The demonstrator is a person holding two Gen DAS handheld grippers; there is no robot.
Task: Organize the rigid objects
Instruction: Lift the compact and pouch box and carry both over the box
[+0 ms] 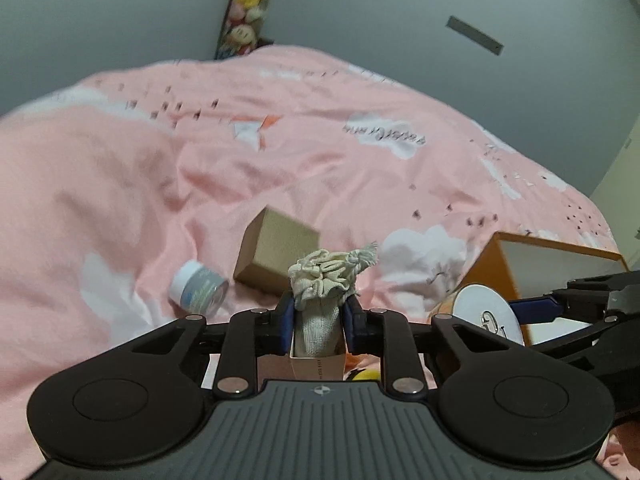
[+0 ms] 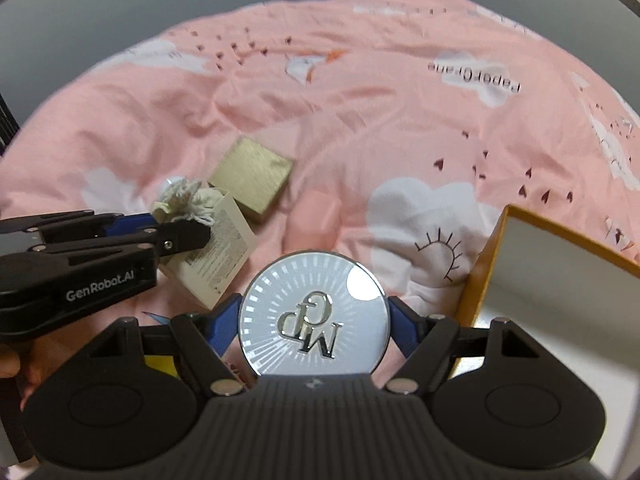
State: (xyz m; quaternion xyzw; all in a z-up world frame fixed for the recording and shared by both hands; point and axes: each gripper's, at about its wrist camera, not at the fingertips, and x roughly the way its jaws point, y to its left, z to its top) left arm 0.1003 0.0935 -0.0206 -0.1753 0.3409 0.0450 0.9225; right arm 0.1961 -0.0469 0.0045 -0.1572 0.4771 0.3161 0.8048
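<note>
You are pinching the round silver embossed tin (image 2: 314,316) in your right gripper (image 2: 316,320), the white-lined orange cardboard box (image 2: 480,272) lying just to its right; your left gripper (image 1: 316,312) is clamping the cream drawstring pouch (image 1: 324,280), farther off

A home bedroom: a bed with a pink cloud-print duvet (image 1: 168,168), and behind it plush toys (image 1: 248,4) against the grey wall.

The left tool (image 1: 318,320) clamps a small open carton (image 1: 318,354) with a cloth pouch (image 1: 328,280) sticking out. Beyond, on the pink bedspread (image 1: 160,180), lie a brown box (image 1: 276,254) and a small jar (image 1: 198,290).
</note>
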